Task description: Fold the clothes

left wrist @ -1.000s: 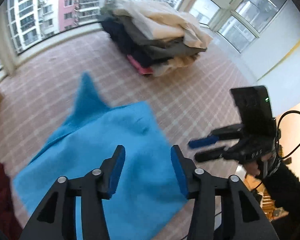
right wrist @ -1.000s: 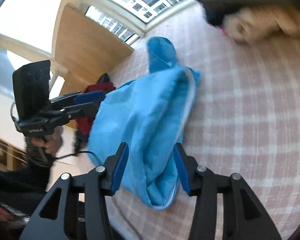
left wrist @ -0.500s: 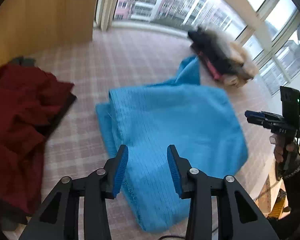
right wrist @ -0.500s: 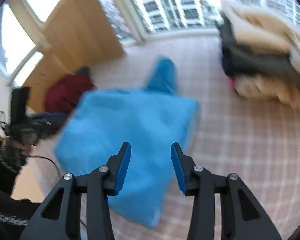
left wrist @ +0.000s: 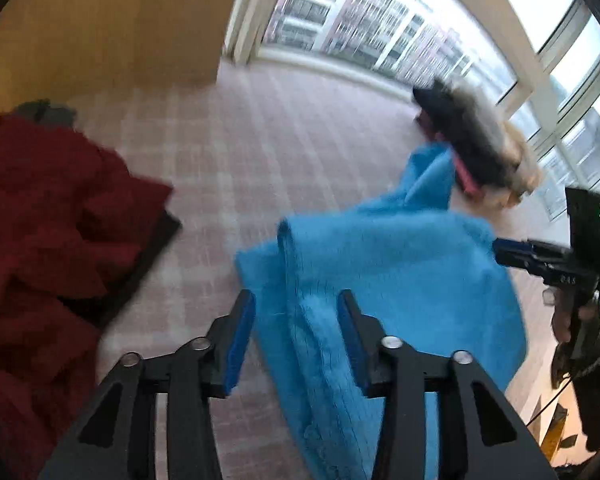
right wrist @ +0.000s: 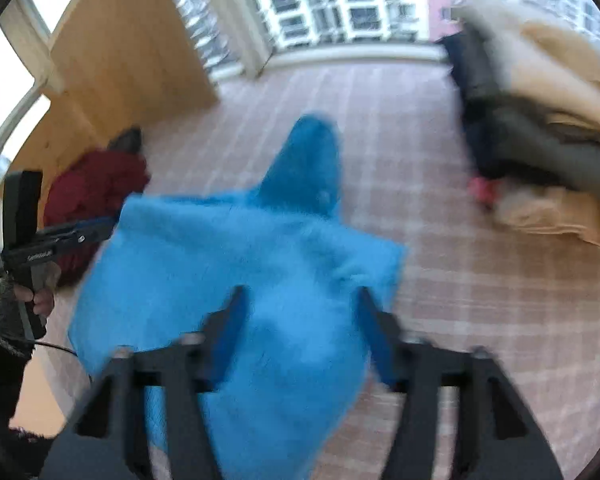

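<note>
We see a wide checked surface in pink and white running out to big windows, with a wooden panel standing at its far left corner. We cannot tell whether this surface is a bed or the floor.

The task's thing, a blue garment, lies in the middle of it, partly folded, one sleeve-like part pointing away toward the windows. In the left wrist view the blue garment shows a folded edge running along its left side.

On the far right sits a stack of folded clothes, beige on top, dark grey and navy beneath, a bit of pink at the bottom. It is apart from the blue piece in the right wrist view; in the left wrist view the sleeve tip reaches close to it.

On the left lies a heap of dark red clothing, crumpled, just beside the garment.

The left gripper hangs over the garment's left edge. Its fingers have just been opening and stand spread, with the folded edge below the gap and no pinch on it.

The right gripper hangs over the garment's near part, blurred. Its fingers have just been opening too and stand spread wide, clear of the cloth as far as we can tell.

A dark sleeve shows behind the left hand.
</note>
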Action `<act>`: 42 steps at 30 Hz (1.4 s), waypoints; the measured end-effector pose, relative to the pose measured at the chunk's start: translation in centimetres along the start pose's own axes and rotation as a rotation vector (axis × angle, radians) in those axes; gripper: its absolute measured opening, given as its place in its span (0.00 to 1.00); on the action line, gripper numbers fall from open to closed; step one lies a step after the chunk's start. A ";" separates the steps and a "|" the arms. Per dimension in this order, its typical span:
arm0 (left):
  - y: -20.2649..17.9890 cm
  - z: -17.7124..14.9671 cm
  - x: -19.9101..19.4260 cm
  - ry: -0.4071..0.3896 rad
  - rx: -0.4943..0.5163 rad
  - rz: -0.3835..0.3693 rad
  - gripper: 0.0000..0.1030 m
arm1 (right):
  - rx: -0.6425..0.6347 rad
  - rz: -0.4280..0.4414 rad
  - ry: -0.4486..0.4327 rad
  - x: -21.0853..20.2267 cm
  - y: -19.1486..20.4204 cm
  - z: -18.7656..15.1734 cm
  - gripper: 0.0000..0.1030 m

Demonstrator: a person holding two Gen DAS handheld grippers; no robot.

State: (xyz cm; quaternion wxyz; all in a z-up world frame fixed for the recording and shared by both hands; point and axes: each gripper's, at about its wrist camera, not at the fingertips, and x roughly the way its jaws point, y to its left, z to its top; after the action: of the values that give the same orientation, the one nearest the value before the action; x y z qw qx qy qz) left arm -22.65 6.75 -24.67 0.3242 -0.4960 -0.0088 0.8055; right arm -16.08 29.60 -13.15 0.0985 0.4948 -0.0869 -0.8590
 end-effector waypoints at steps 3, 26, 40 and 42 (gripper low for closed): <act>-0.1 1.9 1.2 0.002 0.035 0.008 0.57 | 0.094 -0.037 0.014 0.6 -2.9 0.3 0.68; 3.4 2.3 3.1 0.059 0.004 0.006 0.25 | 0.018 0.098 0.180 9.1 -0.7 4.4 0.14; -2.2 -5.1 -6.6 -0.034 0.077 -0.127 0.37 | 0.021 0.173 -0.043 0.8 2.4 1.8 0.51; -2.8 -6.2 -5.0 0.000 0.117 -0.110 0.36 | -0.023 0.133 -0.007 2.2 3.6 1.4 0.47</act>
State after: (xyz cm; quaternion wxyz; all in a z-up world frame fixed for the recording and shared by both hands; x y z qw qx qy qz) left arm -14.75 4.45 -22.93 0.3964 -0.4750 0.0111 0.7856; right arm -18.06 25.66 -13.41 0.1606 0.4837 -0.1101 -0.8533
